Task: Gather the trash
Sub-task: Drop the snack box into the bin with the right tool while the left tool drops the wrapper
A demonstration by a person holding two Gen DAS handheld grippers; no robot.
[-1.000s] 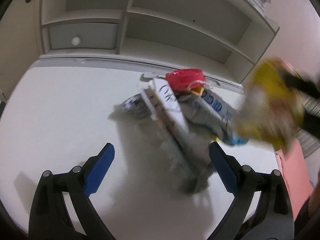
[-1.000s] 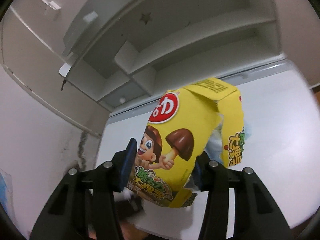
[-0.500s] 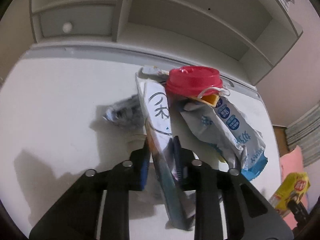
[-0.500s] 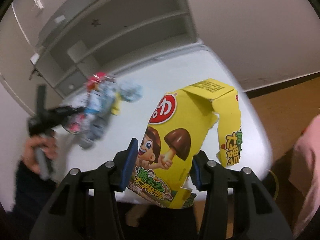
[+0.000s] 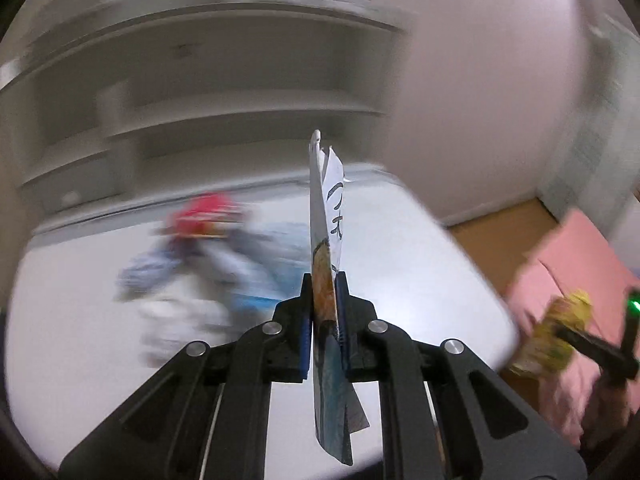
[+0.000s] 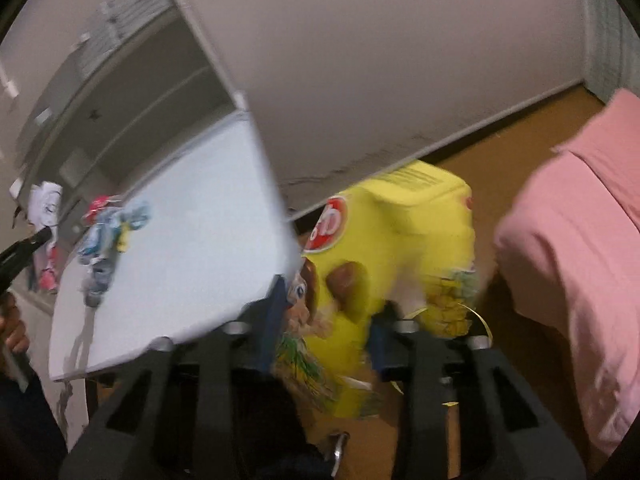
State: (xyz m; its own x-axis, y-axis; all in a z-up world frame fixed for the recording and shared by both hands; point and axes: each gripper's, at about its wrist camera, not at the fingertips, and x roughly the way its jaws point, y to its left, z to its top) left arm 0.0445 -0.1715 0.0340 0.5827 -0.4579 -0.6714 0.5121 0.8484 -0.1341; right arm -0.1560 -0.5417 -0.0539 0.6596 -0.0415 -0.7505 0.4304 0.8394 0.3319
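My left gripper (image 5: pixel 324 320) is closing its jaws on a flat white wrapper (image 5: pixel 326 220) with black writing and holds it upright above the white table (image 5: pixel 420 272). Behind it the trash pile is blurred: a red lid (image 5: pixel 204 216) and a blue-white packet (image 5: pixel 248 276). My right gripper (image 6: pixel 326 332) is closing its jaws on a yellow snack box (image 6: pixel 400 240), which looks squeezed between the pads. The box hangs past the table's corner (image 6: pixel 192 208), above the brown floor. In the left wrist view the yellow box (image 5: pixel 560 328) shows low at the right.
A pink fabric-like mass (image 6: pixel 580 240) stands right of the yellow box, close to it. White shelves (image 5: pixel 240 80) rise behind the table. A person's hand (image 6: pixel 12 328) and the left gripper's dark body show at the far left edge.
The left gripper shut on the wrapper and lifted it off the pile. The right gripper carried the yellow box off the table, down past its corner toward the pink mass.
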